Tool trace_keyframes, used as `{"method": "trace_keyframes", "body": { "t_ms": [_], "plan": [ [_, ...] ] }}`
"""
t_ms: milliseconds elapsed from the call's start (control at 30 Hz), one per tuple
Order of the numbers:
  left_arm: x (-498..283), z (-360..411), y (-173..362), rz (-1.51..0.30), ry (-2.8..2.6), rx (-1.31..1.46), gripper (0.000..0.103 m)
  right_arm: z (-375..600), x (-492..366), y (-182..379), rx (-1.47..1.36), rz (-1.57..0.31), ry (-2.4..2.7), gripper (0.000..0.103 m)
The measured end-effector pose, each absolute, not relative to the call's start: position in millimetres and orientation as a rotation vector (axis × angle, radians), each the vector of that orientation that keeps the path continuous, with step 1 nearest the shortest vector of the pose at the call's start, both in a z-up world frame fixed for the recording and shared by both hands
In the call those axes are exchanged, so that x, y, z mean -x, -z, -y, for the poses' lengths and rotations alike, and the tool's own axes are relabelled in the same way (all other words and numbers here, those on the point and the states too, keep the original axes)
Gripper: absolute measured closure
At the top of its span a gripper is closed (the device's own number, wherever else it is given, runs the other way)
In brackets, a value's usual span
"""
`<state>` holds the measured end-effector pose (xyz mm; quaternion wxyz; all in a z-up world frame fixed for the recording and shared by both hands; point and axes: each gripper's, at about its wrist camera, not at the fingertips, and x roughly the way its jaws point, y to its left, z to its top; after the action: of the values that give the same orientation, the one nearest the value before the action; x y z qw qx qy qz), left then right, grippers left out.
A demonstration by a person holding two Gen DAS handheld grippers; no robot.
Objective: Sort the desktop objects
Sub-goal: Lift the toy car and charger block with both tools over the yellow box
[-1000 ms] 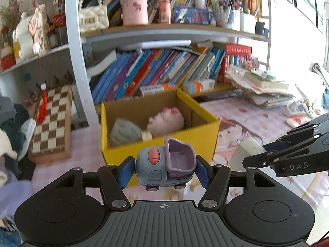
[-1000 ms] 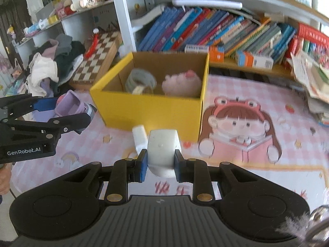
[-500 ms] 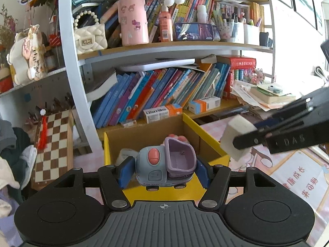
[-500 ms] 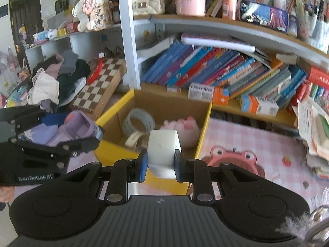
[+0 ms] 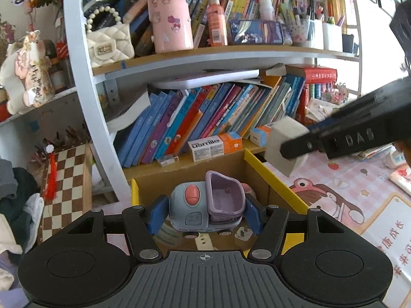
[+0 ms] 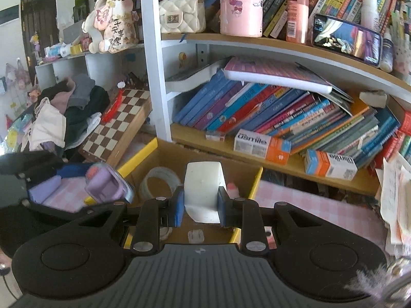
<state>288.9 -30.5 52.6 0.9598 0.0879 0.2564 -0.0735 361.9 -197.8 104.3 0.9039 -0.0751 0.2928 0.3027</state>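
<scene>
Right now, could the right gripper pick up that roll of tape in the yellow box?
Probably not yet. The right gripper is shut on a white block, so its jaws are full. The tape roll lies uncovered in the yellow box, so the way looks free once the block is dropped.

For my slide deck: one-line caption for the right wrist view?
Right tongs grip a white block above the yellow box.

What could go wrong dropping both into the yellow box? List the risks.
1. The left gripper and right gripper sit close over the yellow box; they may collide.
2. The toy truck could land on the tape roll and roll.
3. The white block might clip the rim.
</scene>
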Motion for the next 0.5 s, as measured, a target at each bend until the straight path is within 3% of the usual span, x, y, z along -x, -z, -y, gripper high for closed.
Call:
{"method": "trace_keyframes", "body": {
  "t_ms": [500],
  "plan": [
    [-346.5,48.2,-9.1,-0.663,0.154,-0.197,0.040,160.0,-432.1,-56.0,0.208,-0.733,-0.693,0.079]
  ]
}}
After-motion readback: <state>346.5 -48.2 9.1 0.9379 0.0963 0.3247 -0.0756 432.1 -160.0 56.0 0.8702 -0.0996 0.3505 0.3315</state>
